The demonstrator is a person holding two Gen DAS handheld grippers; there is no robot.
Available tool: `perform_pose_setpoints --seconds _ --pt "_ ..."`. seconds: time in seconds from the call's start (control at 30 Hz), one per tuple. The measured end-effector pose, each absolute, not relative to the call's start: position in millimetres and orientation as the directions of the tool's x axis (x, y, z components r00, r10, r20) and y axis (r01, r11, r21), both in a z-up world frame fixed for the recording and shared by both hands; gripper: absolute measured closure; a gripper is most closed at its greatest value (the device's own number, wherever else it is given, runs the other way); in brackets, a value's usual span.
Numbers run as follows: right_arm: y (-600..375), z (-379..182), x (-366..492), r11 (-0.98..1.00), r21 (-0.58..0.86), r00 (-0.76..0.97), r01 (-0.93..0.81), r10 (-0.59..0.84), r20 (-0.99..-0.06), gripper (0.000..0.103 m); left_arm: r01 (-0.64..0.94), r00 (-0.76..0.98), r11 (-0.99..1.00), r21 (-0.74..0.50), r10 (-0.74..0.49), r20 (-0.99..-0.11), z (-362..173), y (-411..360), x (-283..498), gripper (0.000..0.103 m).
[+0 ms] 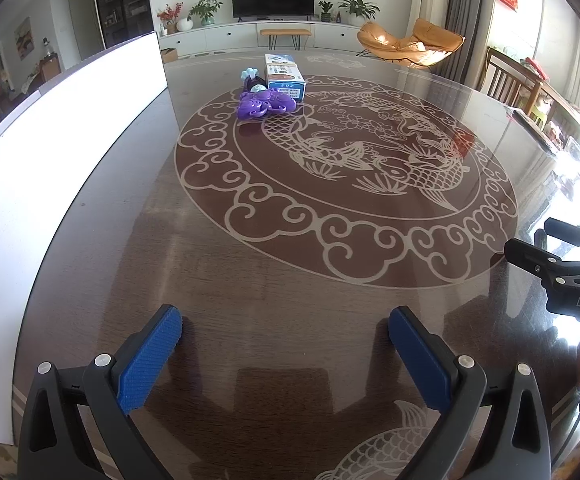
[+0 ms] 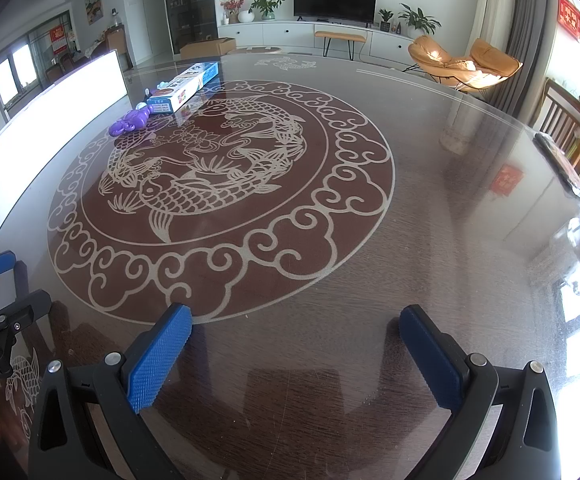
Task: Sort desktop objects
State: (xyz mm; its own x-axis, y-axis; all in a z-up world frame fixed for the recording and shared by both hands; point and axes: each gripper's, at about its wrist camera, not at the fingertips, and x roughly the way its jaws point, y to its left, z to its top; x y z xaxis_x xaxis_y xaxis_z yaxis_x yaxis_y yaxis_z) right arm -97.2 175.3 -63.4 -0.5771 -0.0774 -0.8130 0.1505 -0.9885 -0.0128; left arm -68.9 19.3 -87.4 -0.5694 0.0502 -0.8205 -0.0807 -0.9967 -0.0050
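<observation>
A purple plastic toy [image 1: 265,104] lies at the far side of the round brown table [image 1: 250,280], touching a blue and white box [image 1: 284,76]. A small dark object with a pale blue top [image 1: 253,80] sits between them. In the right wrist view the toy [image 2: 130,121] and the box [image 2: 184,86] lie at the far left. My left gripper [image 1: 285,322] is open and empty over the near table edge. My right gripper [image 2: 295,322] is open and empty, also near the front edge, to the right of the left one [image 1: 545,256].
A bright white board [image 1: 50,184] stands along the table's left side. The tabletop carries a carved fish and cloud pattern [image 1: 345,176]. Wooden chairs [image 1: 509,80] stand at the right. A TV, plants and an orange lounge chair are far behind.
</observation>
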Motion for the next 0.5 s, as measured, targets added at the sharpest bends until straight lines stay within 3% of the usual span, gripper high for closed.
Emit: perform_pose_setpoints --seconds 0.3,0.5 --pt "175 -63 -97 -0.989 -0.013 -0.577 0.151 -0.077 -0.813 0.0 -0.154 -0.56 -0.988 -0.001 0.088 -0.824 -88 36 -137 0.0" --pt "175 -63 -97 -0.989 -0.013 -0.577 0.15 -0.077 -0.813 0.0 -0.057 -0.566 -0.998 -0.003 0.034 -0.824 -88 23 -224 0.0"
